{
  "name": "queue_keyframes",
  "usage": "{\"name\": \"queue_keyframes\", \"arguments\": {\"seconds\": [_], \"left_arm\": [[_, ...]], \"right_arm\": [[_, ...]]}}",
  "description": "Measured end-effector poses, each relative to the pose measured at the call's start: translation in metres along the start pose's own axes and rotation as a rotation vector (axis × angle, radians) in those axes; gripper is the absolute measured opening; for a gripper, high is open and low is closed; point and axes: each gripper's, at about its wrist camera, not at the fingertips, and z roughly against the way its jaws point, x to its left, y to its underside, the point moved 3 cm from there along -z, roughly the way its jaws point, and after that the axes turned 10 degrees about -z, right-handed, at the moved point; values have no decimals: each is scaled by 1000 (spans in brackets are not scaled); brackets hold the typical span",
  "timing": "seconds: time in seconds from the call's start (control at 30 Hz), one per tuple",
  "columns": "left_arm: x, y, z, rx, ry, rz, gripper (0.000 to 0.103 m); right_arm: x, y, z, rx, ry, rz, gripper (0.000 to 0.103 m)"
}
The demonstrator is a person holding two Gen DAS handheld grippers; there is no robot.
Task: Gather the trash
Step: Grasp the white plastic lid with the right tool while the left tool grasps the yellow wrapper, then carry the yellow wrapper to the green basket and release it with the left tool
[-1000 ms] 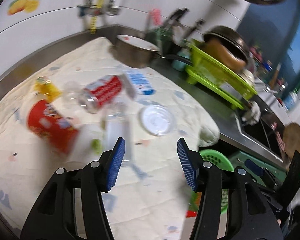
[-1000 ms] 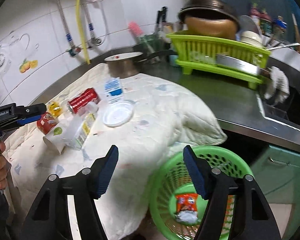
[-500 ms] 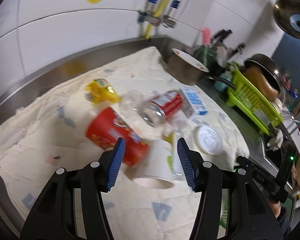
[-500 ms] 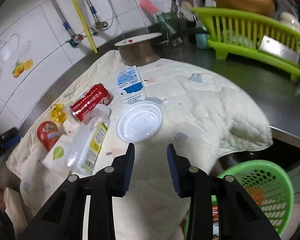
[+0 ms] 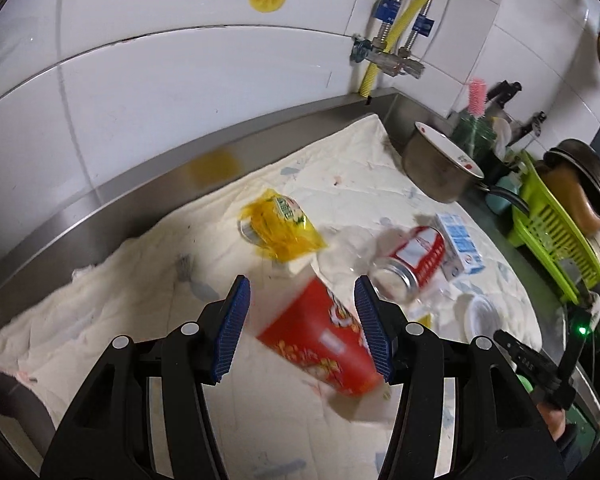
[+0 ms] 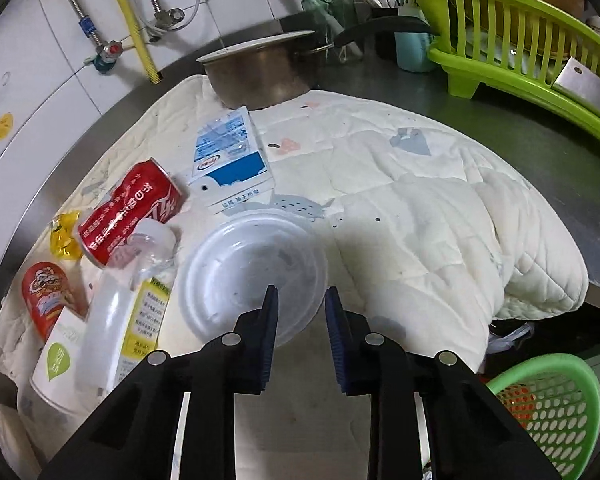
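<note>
Trash lies on a white quilted cloth (image 6: 440, 220). My left gripper (image 5: 302, 320) is open above a red snack cup (image 5: 320, 344) lying on its side, and the pads do not touch it. A yellow wrapper (image 5: 278, 228), a red can (image 5: 416, 256) and a milk carton (image 5: 460, 246) lie beyond. My right gripper (image 6: 302, 316) has its jaws closing around the near rim of a clear plastic lid (image 6: 252, 276), with a gap still showing. The red can (image 6: 136, 208), milk carton (image 6: 230, 160), plastic bottle (image 6: 128, 312) and a paper cup (image 6: 60, 364) lie to its left.
A green basket (image 6: 548, 400) with a snack wrapper inside stands below the counter edge at the right. At the back are a steel pot (image 6: 260, 68) and a green dish rack (image 6: 500, 52). The tiled wall and a steel rim (image 5: 140, 184) bound the cloth's far side.
The left gripper swung left across the cloth, from the white lid to over the red cup. The right gripper came from above the basket down to the lid, and its jaws narrowed.
</note>
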Motion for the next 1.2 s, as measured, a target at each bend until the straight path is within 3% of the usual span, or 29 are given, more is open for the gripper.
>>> {"name": "queue_keyframes", "arguments": {"seconds": [0.13, 0.33, 0.57, 0.93, 0.97, 1.0, 1.2], "left_arm": [[-1, -14, -24, 20, -18, -11, 54], [10, -33, -73, 84, 13, 88, 55], [19, -39, -117, 179, -10, 145, 57], [37, -40, -149, 272, -30, 247, 57], [38, -40, -150, 272, -31, 251, 53], [38, -40, -151, 271, -20, 256, 43], [31, -41, -147, 236, 21, 251, 21]], "right_arm": [[-5, -3, -9, 9, 10, -10, 21], [-2, -2, -14, 11, -2, 4, 18], [3, -1, -12, -5, -1, 52, 9], [19, 3, 4, -42, -28, 107, 6], [20, 4, 7, -45, -33, 112, 6], [22, 5, 10, -48, -36, 116, 6], [26, 12, 29, -67, -53, 131, 6]]}}
